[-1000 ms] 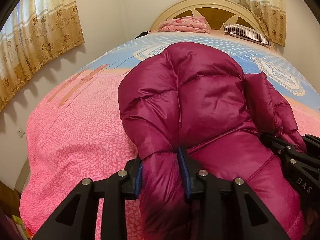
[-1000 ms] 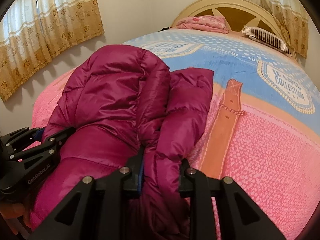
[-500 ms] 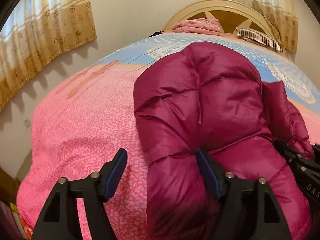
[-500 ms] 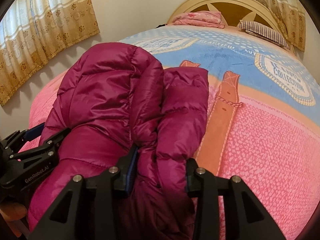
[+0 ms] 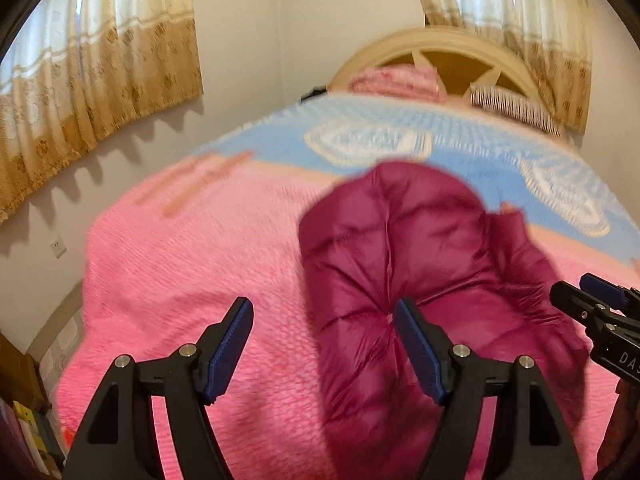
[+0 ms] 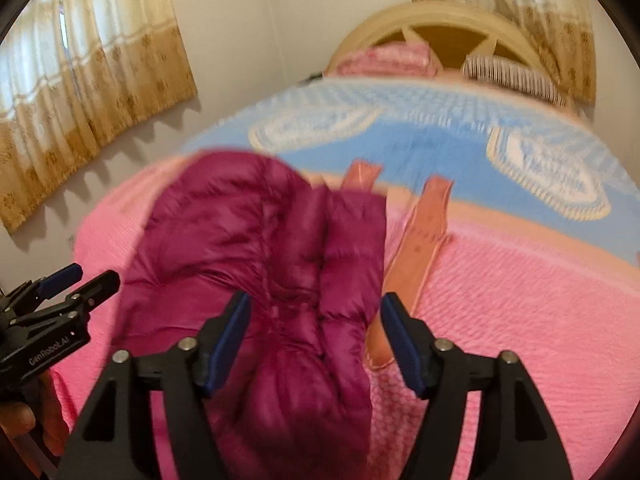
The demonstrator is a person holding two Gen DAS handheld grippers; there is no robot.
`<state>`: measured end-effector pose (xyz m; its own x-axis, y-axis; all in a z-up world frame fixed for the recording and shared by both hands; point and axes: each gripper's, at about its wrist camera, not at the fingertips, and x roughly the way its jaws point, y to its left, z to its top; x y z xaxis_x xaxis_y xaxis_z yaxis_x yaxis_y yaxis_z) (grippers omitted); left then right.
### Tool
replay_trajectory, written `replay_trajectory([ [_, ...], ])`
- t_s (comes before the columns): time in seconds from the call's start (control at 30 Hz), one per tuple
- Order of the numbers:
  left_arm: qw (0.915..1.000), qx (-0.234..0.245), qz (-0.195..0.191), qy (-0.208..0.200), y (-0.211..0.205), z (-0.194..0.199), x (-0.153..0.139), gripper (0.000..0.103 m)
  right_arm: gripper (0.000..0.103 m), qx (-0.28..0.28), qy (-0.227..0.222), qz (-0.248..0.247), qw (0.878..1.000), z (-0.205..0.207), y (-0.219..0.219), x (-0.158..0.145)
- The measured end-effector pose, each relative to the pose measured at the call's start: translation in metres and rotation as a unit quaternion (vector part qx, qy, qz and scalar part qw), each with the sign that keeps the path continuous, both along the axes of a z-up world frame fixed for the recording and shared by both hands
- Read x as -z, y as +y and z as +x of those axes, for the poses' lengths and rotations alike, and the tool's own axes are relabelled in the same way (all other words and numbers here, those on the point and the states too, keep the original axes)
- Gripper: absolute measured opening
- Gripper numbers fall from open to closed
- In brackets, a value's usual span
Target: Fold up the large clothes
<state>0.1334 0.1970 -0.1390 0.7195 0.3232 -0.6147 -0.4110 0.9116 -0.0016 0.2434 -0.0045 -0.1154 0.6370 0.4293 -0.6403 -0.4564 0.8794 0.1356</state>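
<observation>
A puffy magenta down jacket [image 5: 420,264] lies folded into a long bundle on the pink bedspread [image 5: 180,280]. My left gripper [image 5: 323,308] stands open above the bundle's left edge, and its blue pads touch nothing. In the right wrist view the jacket [image 6: 256,240] runs under my right gripper [image 6: 316,300], whose jaws are opening; the pads stand clear of the fabric on both sides. Each gripper shows in the other's view: the right gripper [image 5: 576,290] at the far right edge, the left gripper [image 6: 94,276] at the far left. Both views are motion-blurred.
The bedspread turns blue [image 6: 420,132] toward the headboard [image 5: 452,46]. A folded pink blanket [image 5: 396,80] and a striped pillow [image 5: 516,108] lie there. Curtains [image 5: 100,72] hang on the left wall. A hand [image 6: 24,420] holds the left gripper.
Both grippers were shut on folds of the jacket; both have let go, opened wide and lifted back. The jacket now lies lower and farther off in both views.
</observation>
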Motion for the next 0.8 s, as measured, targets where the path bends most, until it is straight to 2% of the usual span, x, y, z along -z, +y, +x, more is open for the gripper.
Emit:
replay_trajectory([
  [0.17, 0.9984, 0.0, 0.019, -0.053, -0.001, -0.045, -0.047, 0.074, 0.076, -0.004, -0.044, 0.007, 0.999, -0.035, -0.005, -0.036],
  [0.37, 0.9959, 0.005, 0.027, -0.086, -0.009, -0.066, -0.079, 0.074, 0.078, -0.013, -0.078, 0.012, 0.997, -0.062, -0.002, -0.062],
  [0.53, 0.9944, 0.014, 0.026, -0.101, -0.017, -0.073, -0.089, 0.075, 0.081, -0.009, -0.101, 0.013, 0.995, -0.075, -0.004, -0.073],
  [0.8, 0.9937, 0.015, 0.026, -0.108, -0.018, -0.077, -0.093, 0.075, 0.081, -0.012, -0.111, 0.014, 0.994, -0.082, -0.006, -0.077],
])
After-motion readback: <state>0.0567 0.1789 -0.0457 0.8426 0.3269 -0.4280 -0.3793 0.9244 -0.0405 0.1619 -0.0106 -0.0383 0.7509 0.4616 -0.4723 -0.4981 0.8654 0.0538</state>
